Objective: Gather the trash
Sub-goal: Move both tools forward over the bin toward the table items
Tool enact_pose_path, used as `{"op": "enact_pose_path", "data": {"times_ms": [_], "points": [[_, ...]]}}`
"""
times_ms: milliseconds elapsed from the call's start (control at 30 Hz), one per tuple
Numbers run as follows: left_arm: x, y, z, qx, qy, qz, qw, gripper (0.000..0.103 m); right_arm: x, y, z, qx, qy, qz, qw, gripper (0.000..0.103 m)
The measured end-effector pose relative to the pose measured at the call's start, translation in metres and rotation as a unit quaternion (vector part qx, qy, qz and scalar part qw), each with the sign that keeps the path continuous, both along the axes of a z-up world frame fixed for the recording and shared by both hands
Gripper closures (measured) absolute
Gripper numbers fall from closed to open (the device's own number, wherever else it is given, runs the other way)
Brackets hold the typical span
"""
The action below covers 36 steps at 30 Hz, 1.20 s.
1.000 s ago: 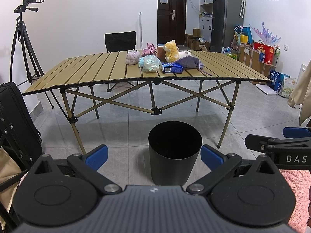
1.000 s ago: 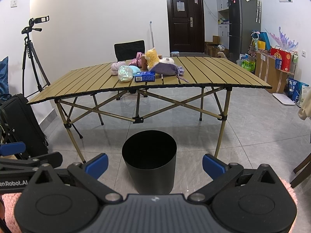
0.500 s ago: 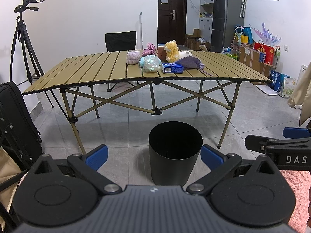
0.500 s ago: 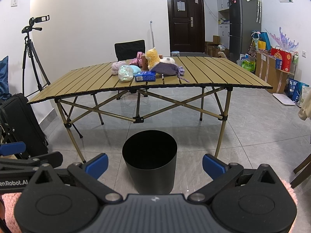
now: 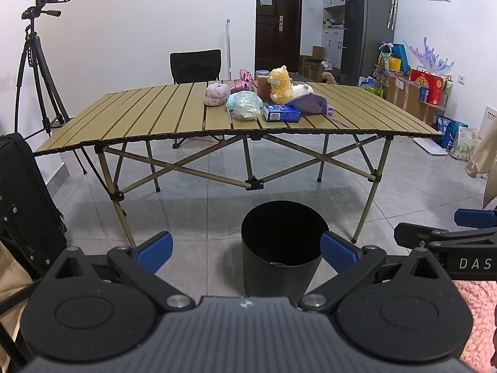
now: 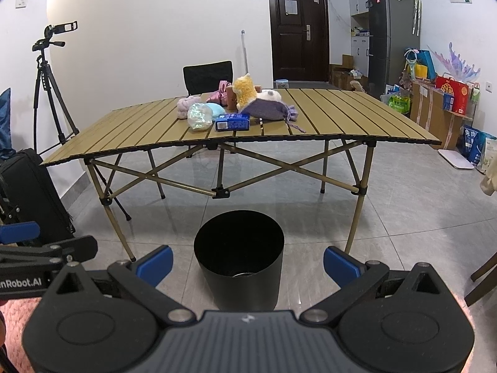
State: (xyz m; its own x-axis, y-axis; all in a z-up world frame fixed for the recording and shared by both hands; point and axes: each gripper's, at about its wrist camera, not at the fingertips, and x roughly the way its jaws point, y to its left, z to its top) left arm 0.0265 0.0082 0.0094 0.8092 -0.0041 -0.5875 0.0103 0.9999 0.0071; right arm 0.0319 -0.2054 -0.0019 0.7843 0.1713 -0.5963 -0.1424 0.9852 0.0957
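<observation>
A black round bin [image 5: 284, 242] [image 6: 239, 256] stands on the floor in front of a slatted folding table [image 5: 155, 118] [image 6: 341, 115]. On the table lie a crumpled clear plastic bag [image 5: 245, 105] [image 6: 198, 116], a blue box [image 5: 282, 113] [image 6: 233, 122], a purple pouch [image 5: 310, 105] [image 6: 267, 110], a yellow plush toy [image 5: 280, 84] [image 6: 245, 91] and a lilac knitted piece [image 5: 215, 94] [image 6: 185, 107]. My left gripper [image 5: 247, 250] and my right gripper [image 6: 248, 262] are both open and hold nothing, low and well short of the table, with the bin between their fingers in view.
A black chair [image 5: 195, 66] stands behind the table. A tripod with a camera [image 5: 37, 62] and a black suitcase [image 5: 25, 199] are at the left. A fridge [image 5: 368, 28] and boxes and bags [image 5: 425, 90] line the right wall. A pink rug [image 5: 478, 310] lies at the lower right.
</observation>
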Motion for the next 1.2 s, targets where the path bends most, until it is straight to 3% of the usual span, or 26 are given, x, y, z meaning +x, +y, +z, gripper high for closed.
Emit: {"op": "enact_pose_path", "data": {"times_ms": [567, 1200], "points": [[0.093, 0.004, -0.009, -0.005, 0.001, 0.003, 1.0000, 0.000, 0.087, -0.004, -0.010, 0.010, -0.001, -0.015, 1.000, 0.000], [0.205, 0.020, -0.003, -0.004, -0.028, 0.036, 0.9990, 0.000, 0.203, 0.009, -0.014, 0.034, -0.051, 0.008, 0.998, 0.000]]}}
